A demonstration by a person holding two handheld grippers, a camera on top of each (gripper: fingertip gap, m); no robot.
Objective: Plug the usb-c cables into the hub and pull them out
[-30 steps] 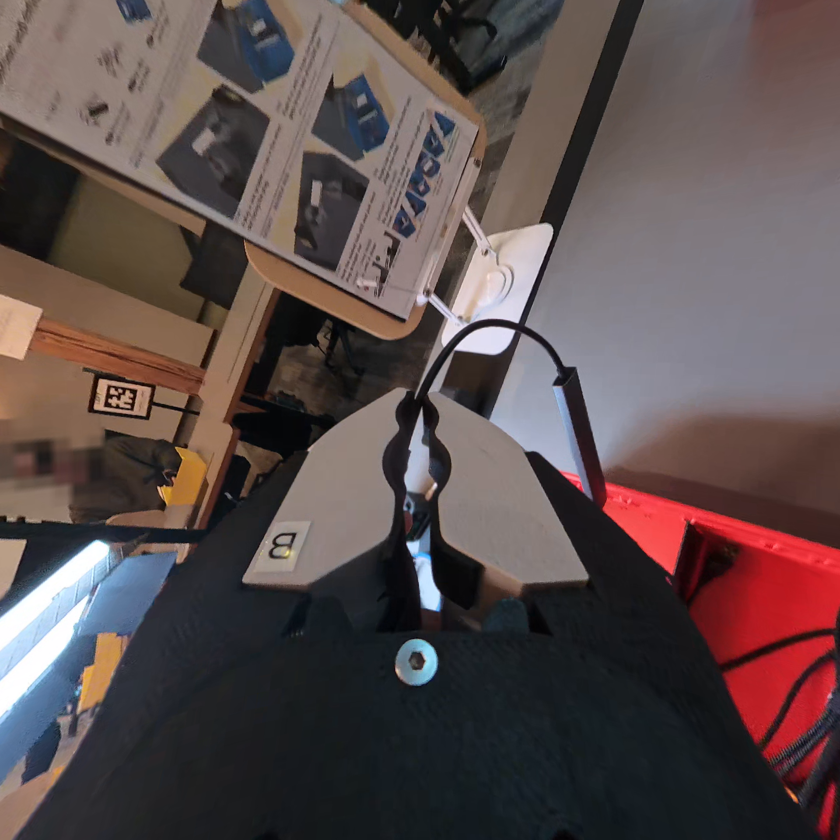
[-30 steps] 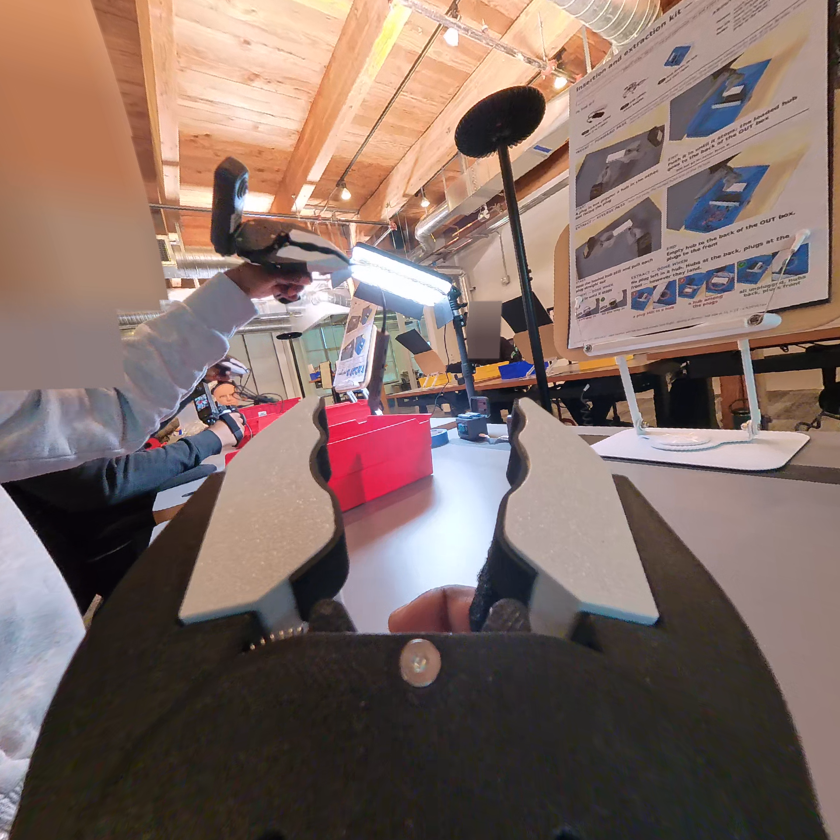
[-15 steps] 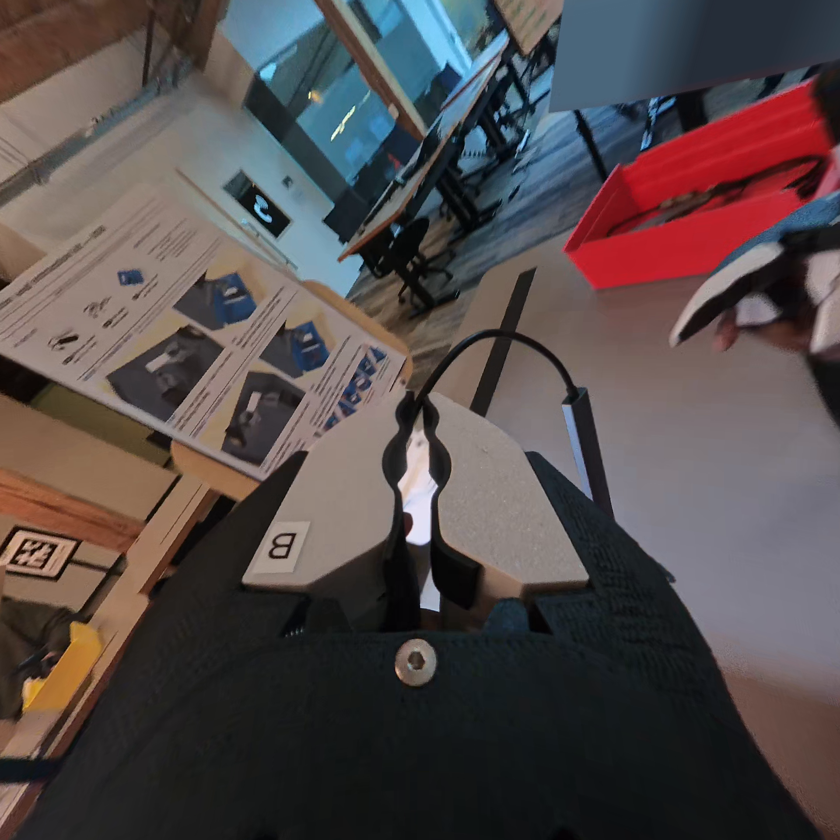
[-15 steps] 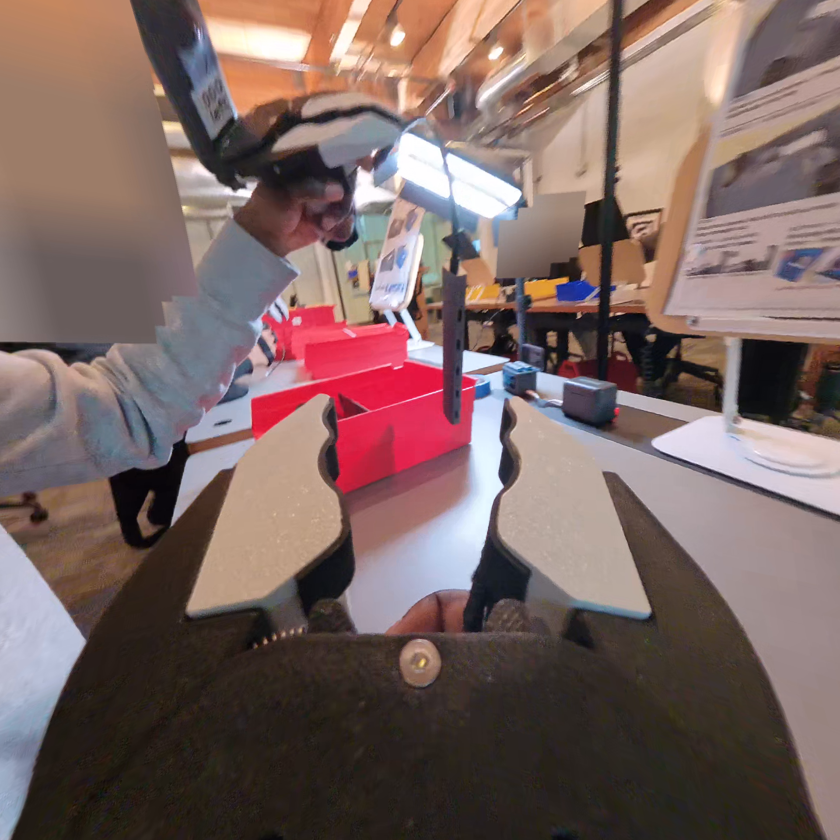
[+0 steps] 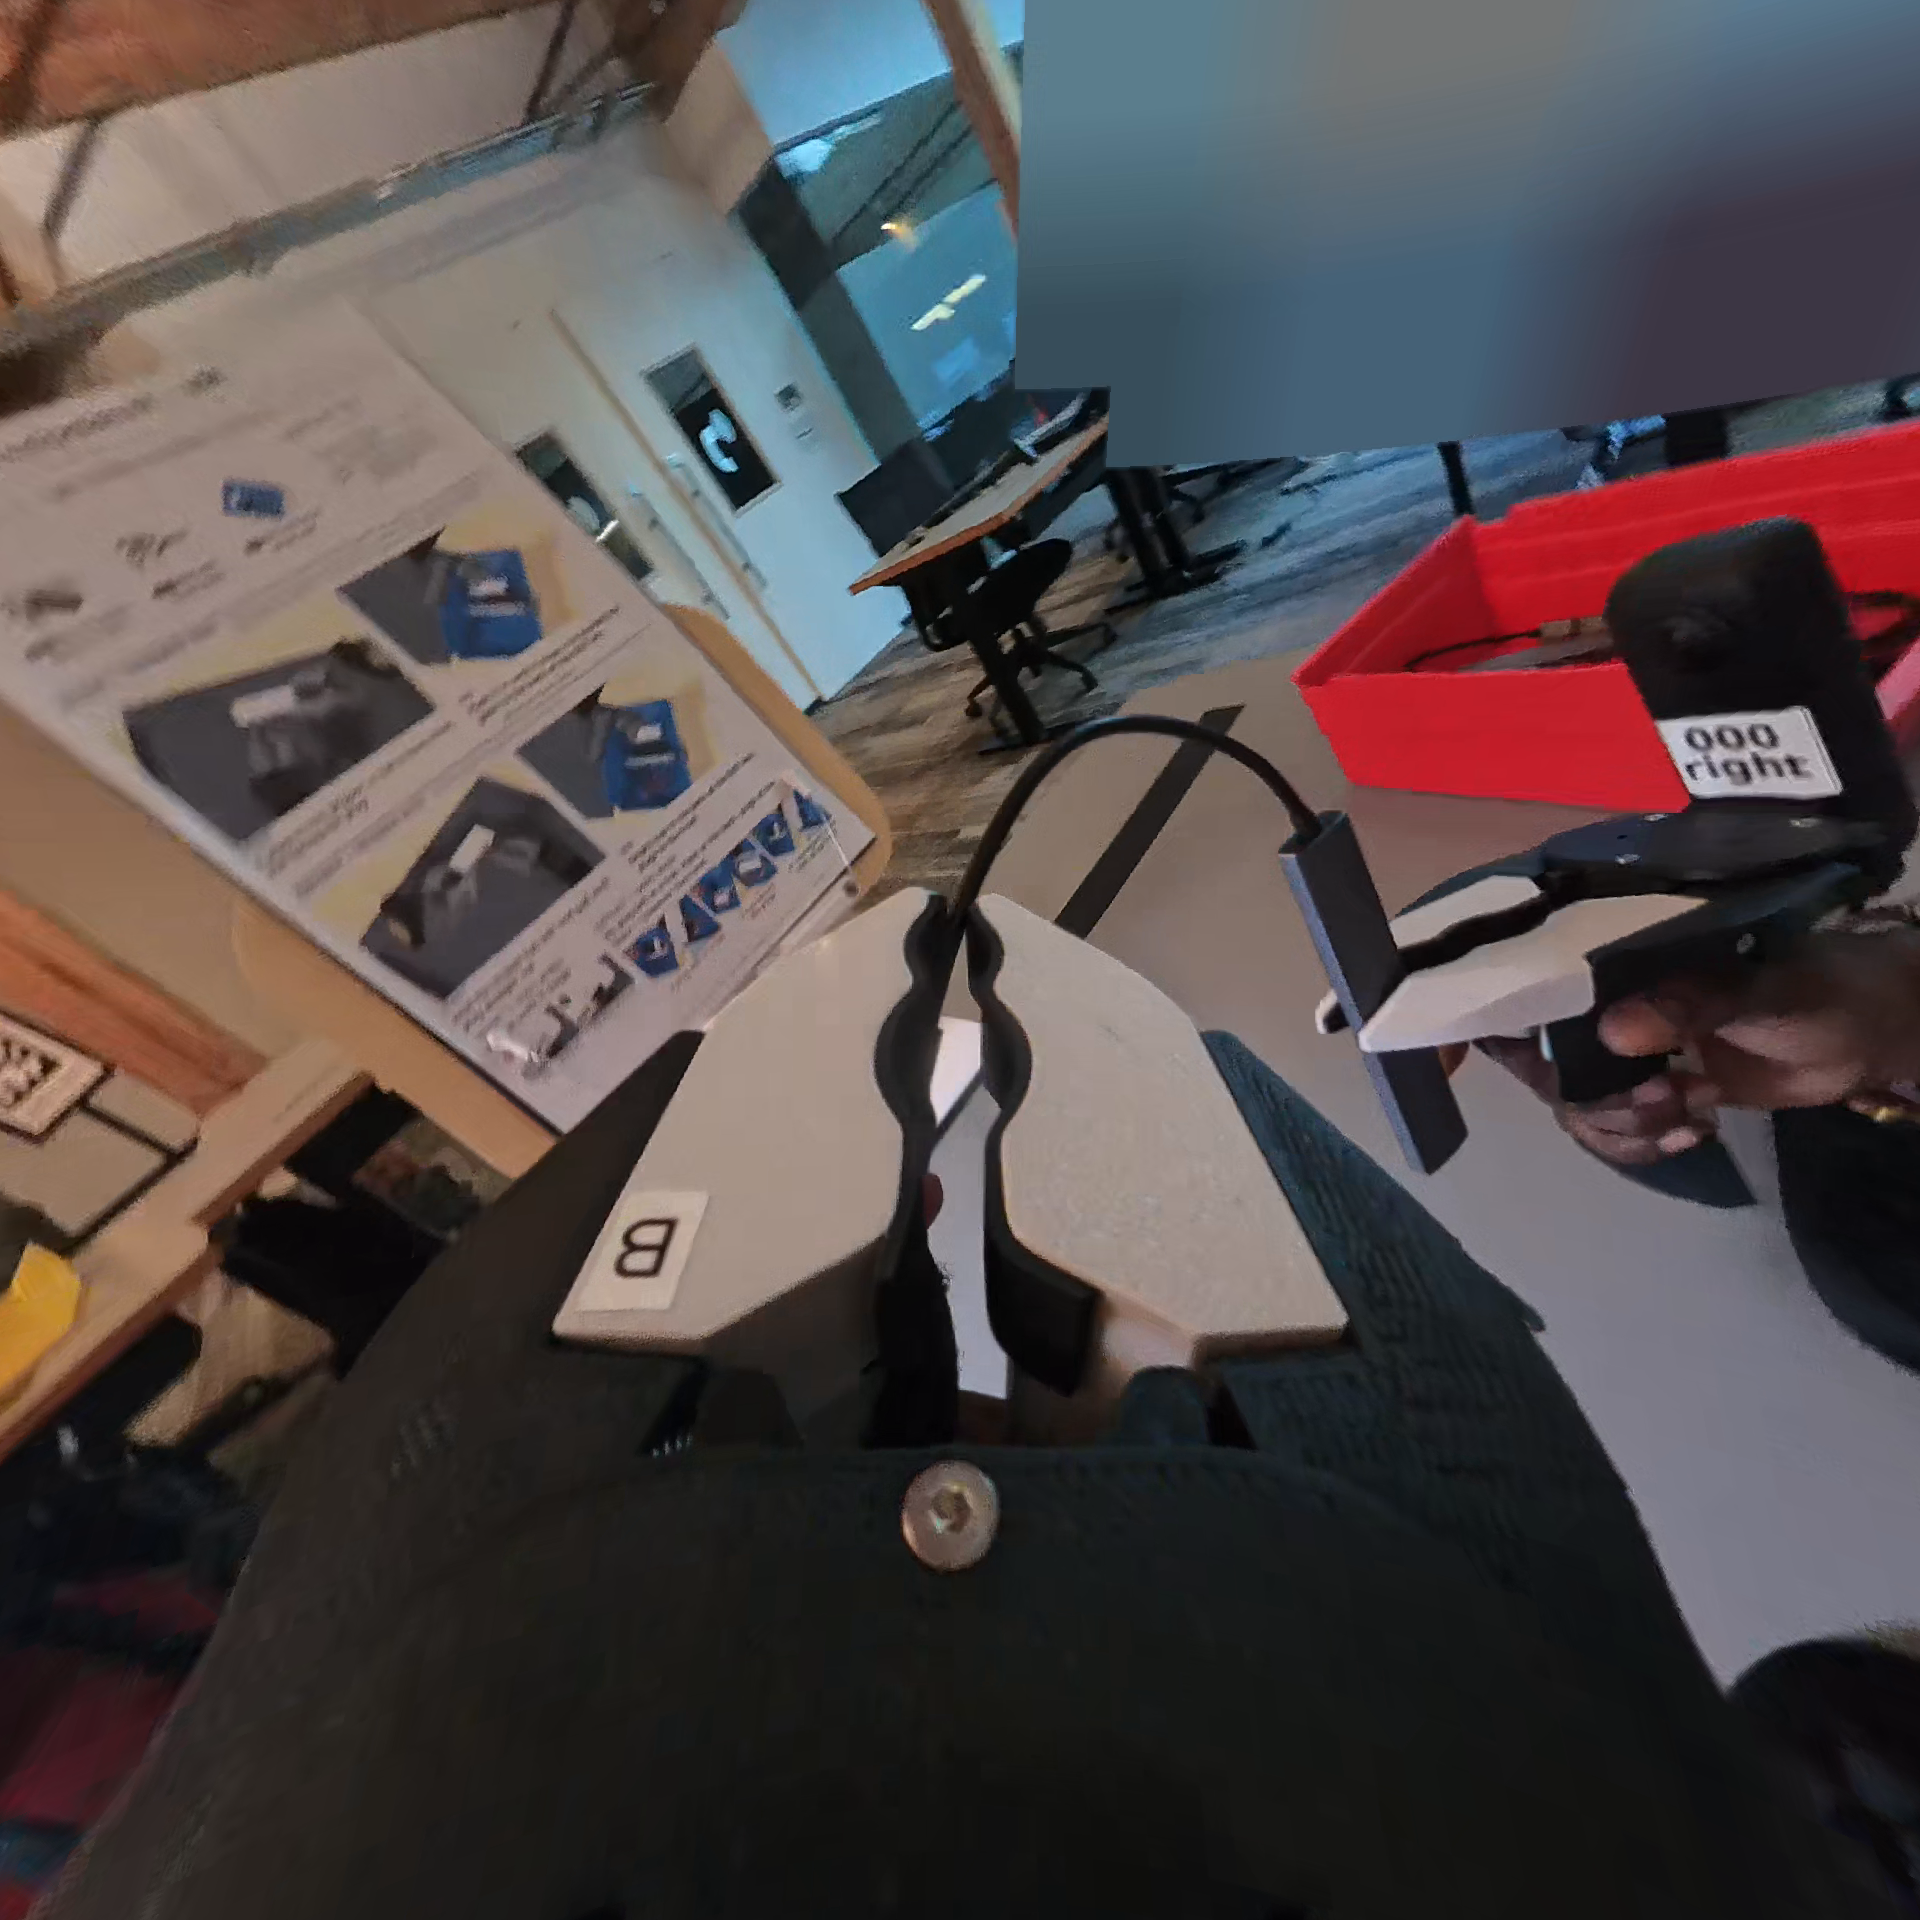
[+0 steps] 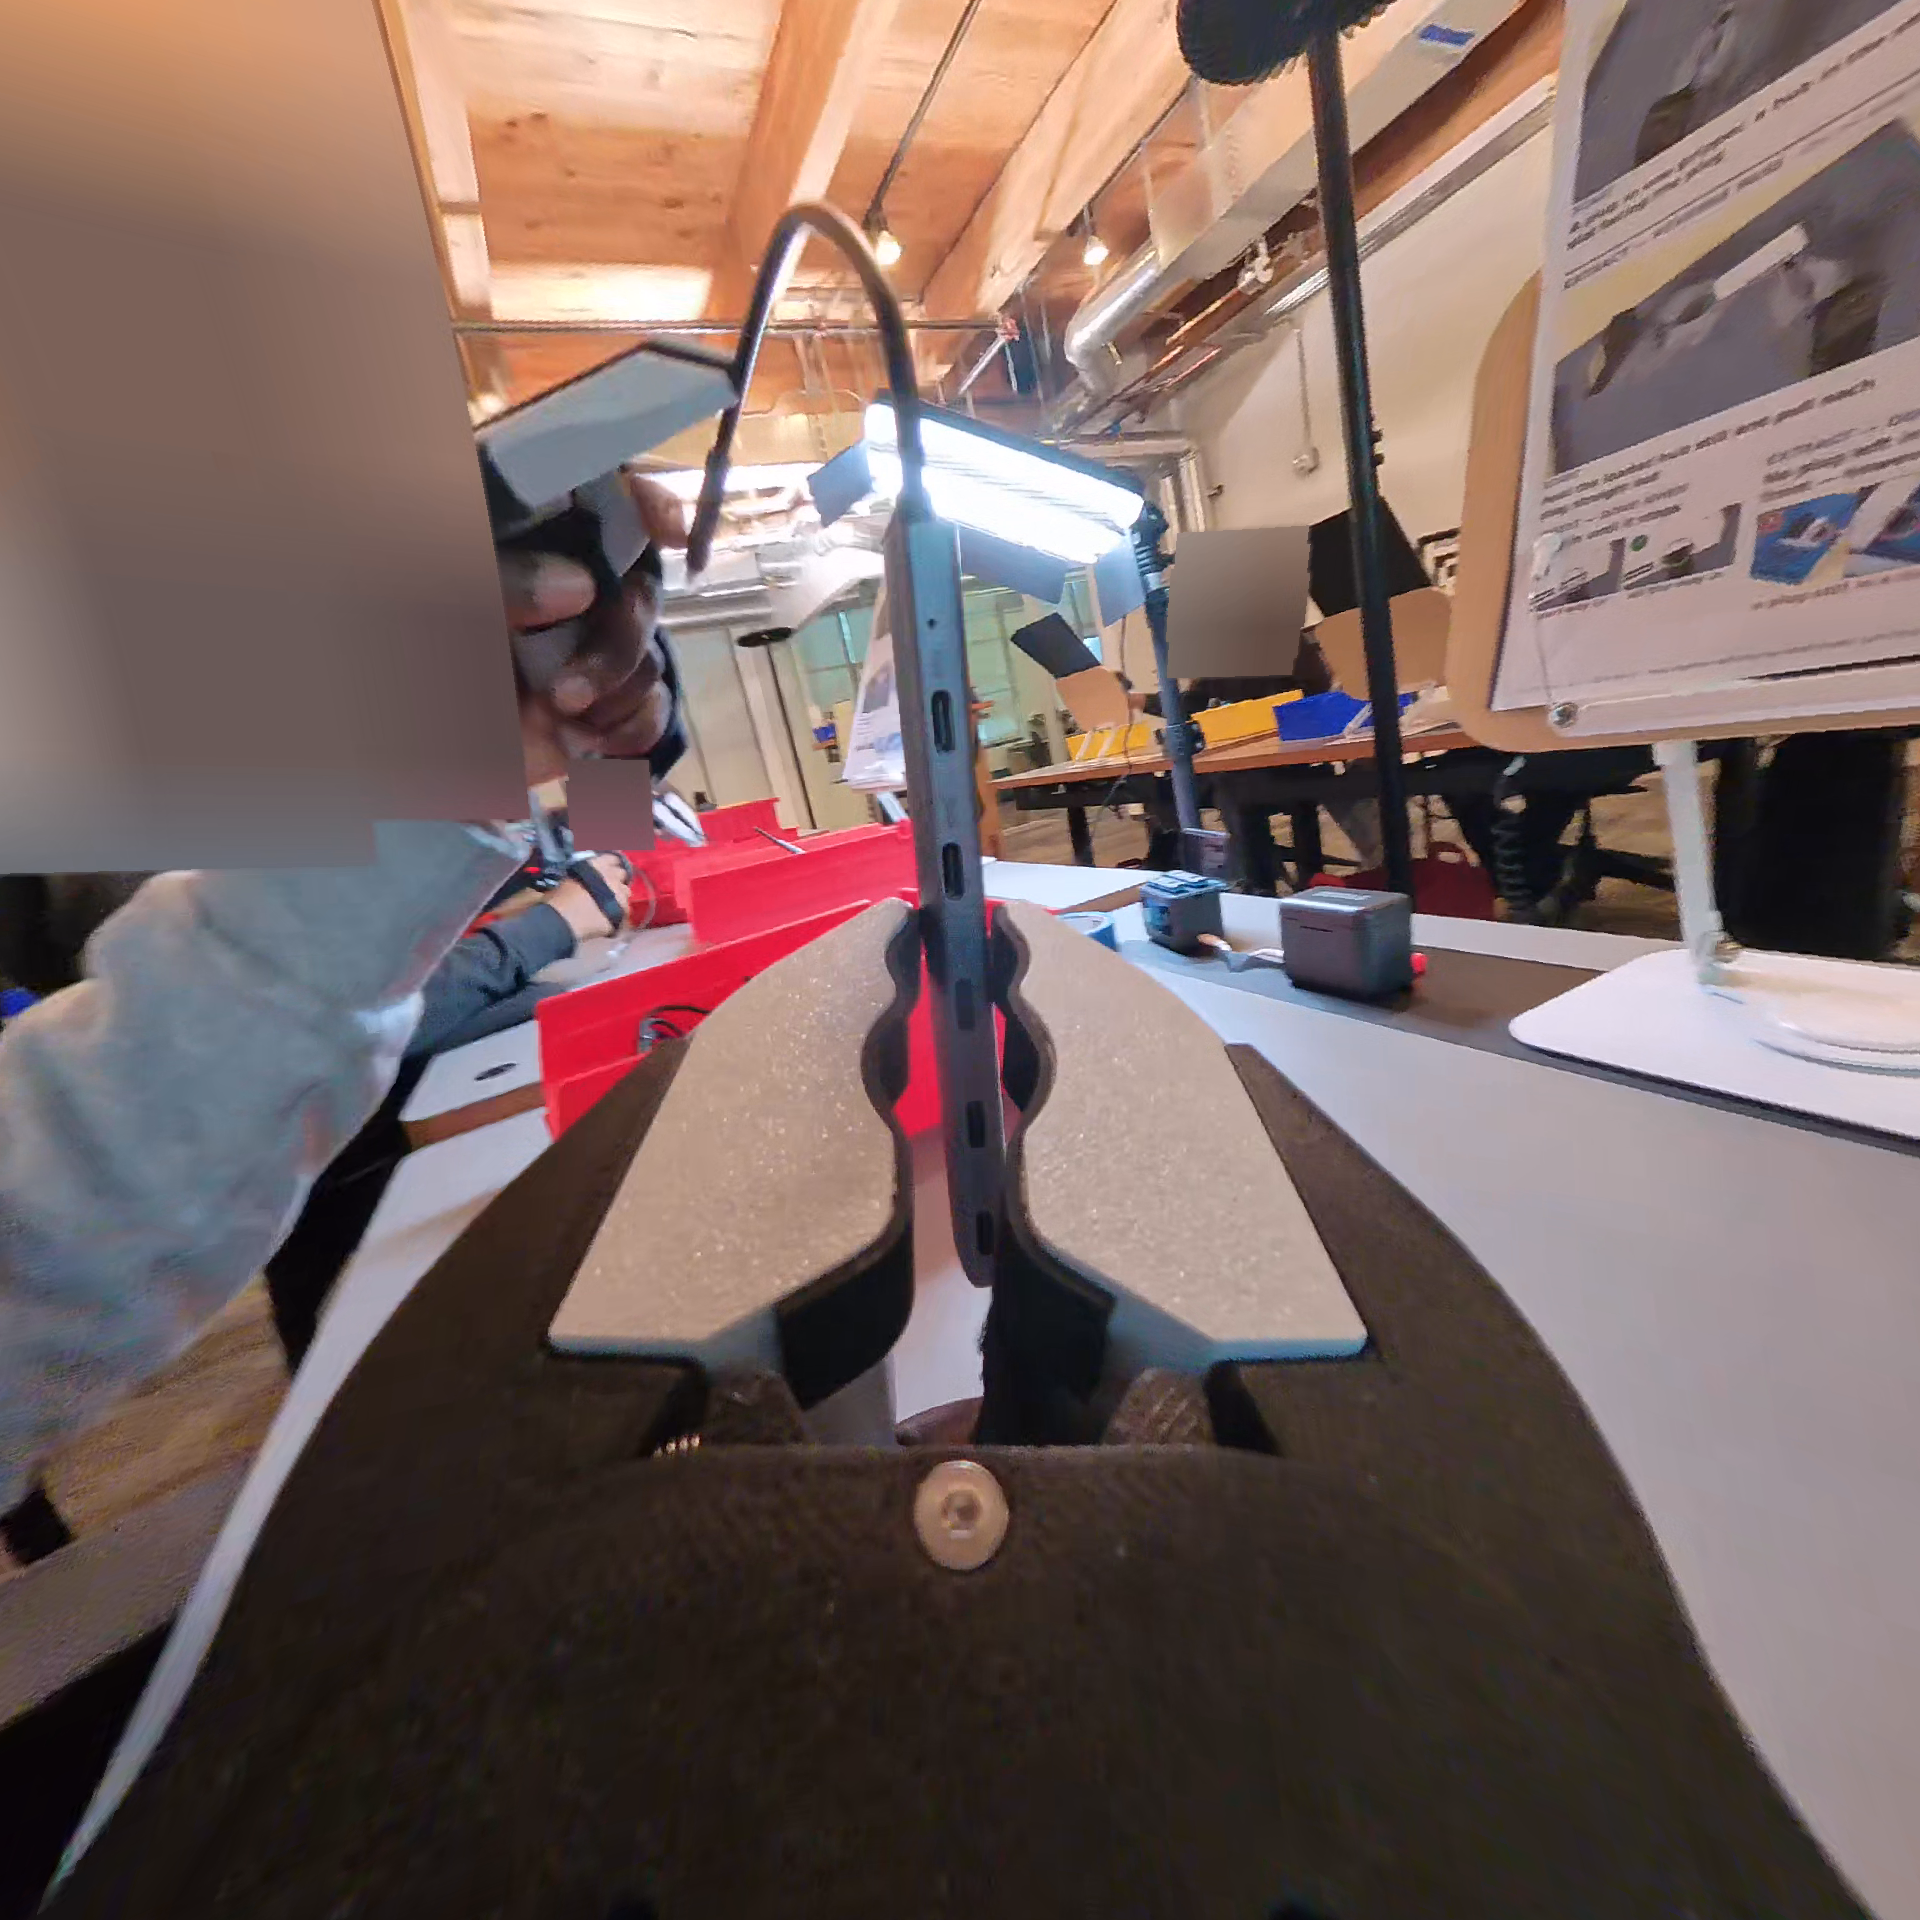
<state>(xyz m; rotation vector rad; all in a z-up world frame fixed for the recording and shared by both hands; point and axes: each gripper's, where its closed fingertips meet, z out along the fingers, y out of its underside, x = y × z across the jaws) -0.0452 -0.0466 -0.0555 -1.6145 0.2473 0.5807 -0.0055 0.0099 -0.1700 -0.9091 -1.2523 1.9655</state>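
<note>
My left gripper (image 5: 951, 920) is shut on the black cable (image 5: 1143, 732) of the hub, pinched at the fingertips. The cable arcs over to the slim grey hub (image 5: 1351, 925), which hangs upright above the table. My right gripper (image 6: 956, 925) is shut on the hub (image 6: 940, 675), whose port edge faces the camera. In the left wrist view the right gripper (image 5: 1371, 977) clasps the hub's middle from the right. In the right wrist view the cable (image 6: 821, 223) loops up to the left gripper (image 6: 727, 384), and its plug end hangs below the fingers.
A red bin (image 5: 1507, 717) stands on the grey table (image 5: 1662, 1351) behind the hub. A poster board (image 5: 416, 727) on a white stand base (image 6: 1714, 1018) is at the table's side. Two small grey boxes (image 6: 1345, 940), a black pole (image 6: 1351, 416) and a light panel (image 6: 997, 488) stand farther back. The tips of one gripper are about 15 cm away from the tips of the other.
My right gripper was open and empty; it has come up to the hanging hub and shut on it. My left gripper has swung round, still holding the cable.
</note>
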